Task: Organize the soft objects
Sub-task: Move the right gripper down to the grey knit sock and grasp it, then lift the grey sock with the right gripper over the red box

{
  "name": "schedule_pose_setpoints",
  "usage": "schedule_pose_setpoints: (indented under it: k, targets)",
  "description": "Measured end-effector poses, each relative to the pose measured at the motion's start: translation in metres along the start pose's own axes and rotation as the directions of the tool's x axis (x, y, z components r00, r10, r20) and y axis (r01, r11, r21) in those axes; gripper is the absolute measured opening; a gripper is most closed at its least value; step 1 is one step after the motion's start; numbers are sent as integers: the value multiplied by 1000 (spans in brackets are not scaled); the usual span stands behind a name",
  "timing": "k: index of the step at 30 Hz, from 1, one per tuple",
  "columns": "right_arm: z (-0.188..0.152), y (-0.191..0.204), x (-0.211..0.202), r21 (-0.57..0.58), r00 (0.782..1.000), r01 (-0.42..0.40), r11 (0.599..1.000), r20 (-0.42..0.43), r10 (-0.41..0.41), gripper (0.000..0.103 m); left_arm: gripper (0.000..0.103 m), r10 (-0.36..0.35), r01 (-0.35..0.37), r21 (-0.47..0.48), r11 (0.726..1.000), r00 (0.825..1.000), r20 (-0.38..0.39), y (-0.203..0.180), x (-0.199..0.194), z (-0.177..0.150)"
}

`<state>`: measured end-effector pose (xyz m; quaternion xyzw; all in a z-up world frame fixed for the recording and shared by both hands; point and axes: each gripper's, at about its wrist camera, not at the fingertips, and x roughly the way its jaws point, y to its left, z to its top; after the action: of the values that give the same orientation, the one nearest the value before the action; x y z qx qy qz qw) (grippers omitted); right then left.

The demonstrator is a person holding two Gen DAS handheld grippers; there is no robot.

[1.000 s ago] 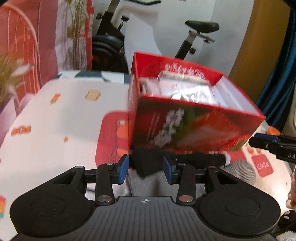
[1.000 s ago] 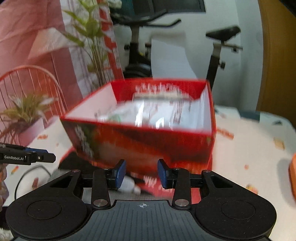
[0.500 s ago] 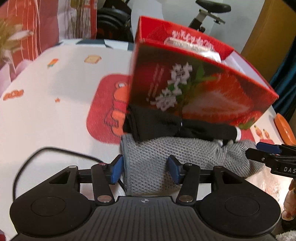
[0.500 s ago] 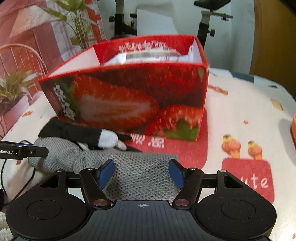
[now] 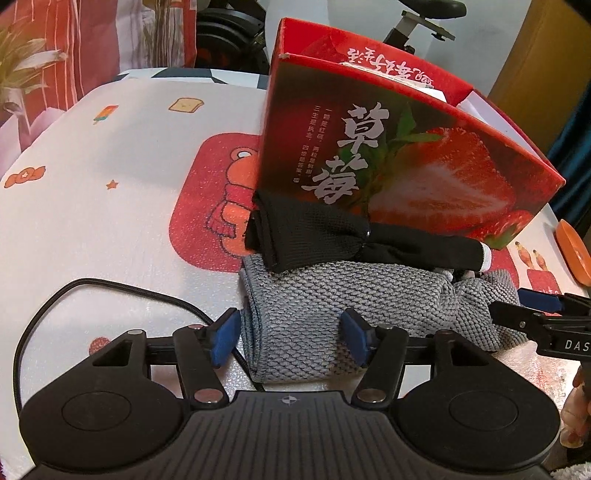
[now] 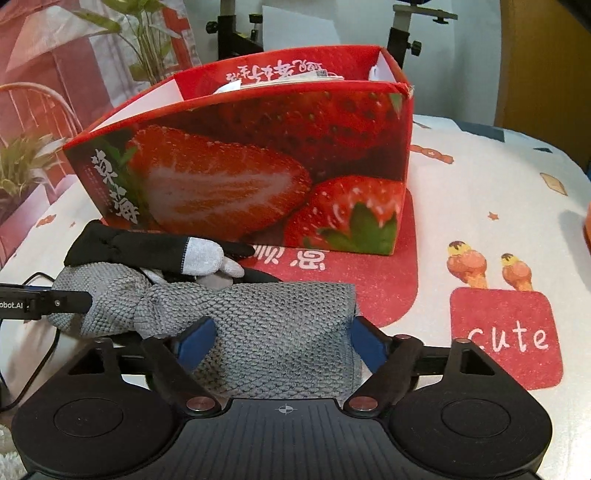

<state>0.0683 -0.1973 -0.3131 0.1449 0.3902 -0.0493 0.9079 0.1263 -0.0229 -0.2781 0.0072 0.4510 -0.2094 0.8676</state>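
Note:
A grey knitted cloth [image 5: 332,288] [image 6: 277,314] lies folded on the table in front of a red strawberry box [image 5: 406,155] [image 6: 258,166]. A black glove with grey fingertips [image 5: 314,236] [image 6: 147,247] rests on the cloth's far edge, against the box. My left gripper [image 5: 290,332] straddles one end of the cloth and its jaws are opening, blue pads at the cloth's sides. My right gripper [image 6: 280,343] straddles the other end, its jaws also opening around the cloth. Each gripper's tip shows in the other's view: the right gripper [image 5: 535,317], the left gripper [image 6: 44,299].
The patterned tablecloth [image 5: 110,184] covers the table. A black cable [image 5: 110,288] curls near the cloth's left end. An orange object [image 5: 576,254] sits at the right edge. White packets show inside the box. An exercise bike [image 6: 402,33] and a plant [image 6: 147,44] stand behind.
Both grippers have sunk from box height down to the grey cloth. Their jaws have widened, and the cloth now lies between the fingers of each.

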Motion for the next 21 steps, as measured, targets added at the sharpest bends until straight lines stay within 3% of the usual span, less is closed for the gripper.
schedule_pose_setpoints:
  k: [4,12,14,21]
  targets:
    - [1,8,-2,-41,1000,-11,999,9,11,55,63,-4,4,-4,1000,1000,-1,0,0,0]
    - [3,15,-9,-86,1000,-5,996,28,8,36,62,-15,15,-12,1000,1000,-5,2,-2,0]
    - [3,14,-12,-91,999,-4,996,34,7,29,56,-19,19,-13,1000,1000,-4,3,-2,0]
    - [9,14,-23,-105,998,-26,994,52,31,21,16,-28,27,6,1000,1000,12,0,-10,0]
